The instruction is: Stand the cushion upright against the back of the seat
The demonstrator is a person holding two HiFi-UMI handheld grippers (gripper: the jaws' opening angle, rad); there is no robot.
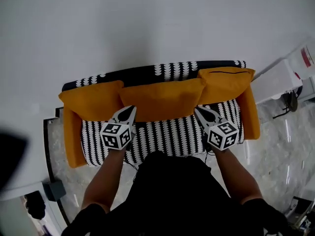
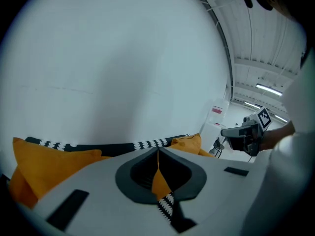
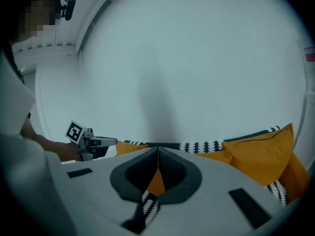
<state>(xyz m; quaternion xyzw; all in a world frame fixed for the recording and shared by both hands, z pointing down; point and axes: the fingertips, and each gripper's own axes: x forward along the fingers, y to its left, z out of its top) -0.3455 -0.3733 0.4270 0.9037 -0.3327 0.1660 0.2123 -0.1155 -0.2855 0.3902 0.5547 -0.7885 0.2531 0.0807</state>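
Observation:
A small sofa with a black-and-white patterned seat (image 1: 167,134) and back (image 1: 172,70) holds three orange cushions. The middle cushion (image 1: 162,100) stands upright against the back, between the left cushion (image 1: 93,100) and the right cushion (image 1: 224,85). My left gripper (image 1: 132,108) hovers over the seat at the middle cushion's lower left corner, jaws shut and empty (image 2: 158,150). My right gripper (image 1: 198,110) hovers at its lower right corner, also shut with nothing held (image 3: 158,149). Whether either tip touches the cushion I cannot tell.
Orange armrests (image 1: 73,139) (image 1: 250,112) close both ends of the sofa. A white wall (image 1: 147,23) rises behind it. A white cabinet (image 1: 280,80) stands at the right, and a dark box (image 1: 54,188) sits on the floor at the lower left.

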